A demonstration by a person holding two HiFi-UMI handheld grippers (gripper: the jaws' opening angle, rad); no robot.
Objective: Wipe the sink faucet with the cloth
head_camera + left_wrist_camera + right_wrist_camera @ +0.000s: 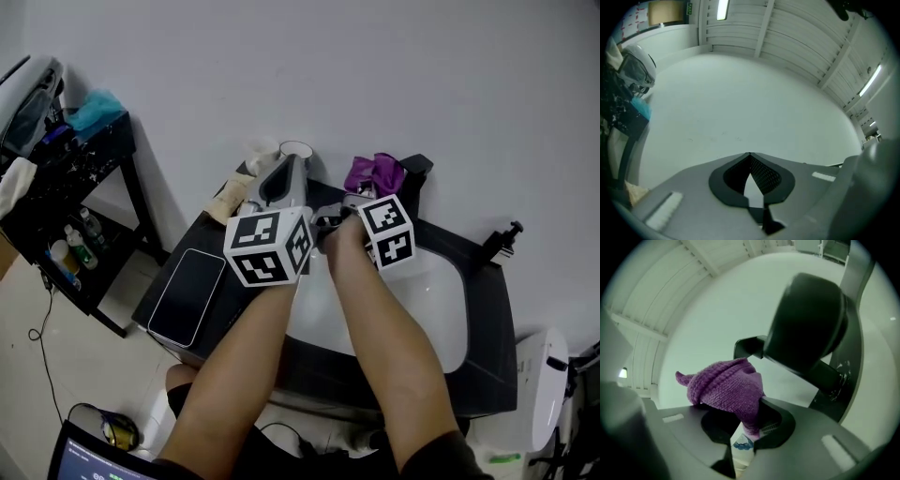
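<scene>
The right gripper (748, 425) has its jaws pressed on a purple knitted cloth (725, 389). A lower fold of the cloth is pinched between the pads, and the rest bulges up and to the left over the jaws. Directly above the cloth stands the black faucet (807, 329). Its wide rounded head is at the upper right, and a smaller black part comes out toward the upper edge of the cloth. I cannot tell if cloth and faucet touch there. To the left of the faucet is only pale wall, so that side is open.

The left gripper (750, 158) has its jaws together at the tips, and nothing is between them. It faces the bare wall (754, 98).

In the head view both arms reach forward over the white sink (442, 314), which is set in a dark counter (489, 323). The cloth (373, 172) is at the back edge of the sink, just beside the faucet (415, 174) and close to the wall. The left gripper (290, 171) is just to the left of the right gripper (360, 195).

A flat black slab (187, 296) lies on the left end of the counter. A beige rag (228, 200) lies near the back left corner. A dark shelf rack (80, 192) stands apart at the far left.
</scene>
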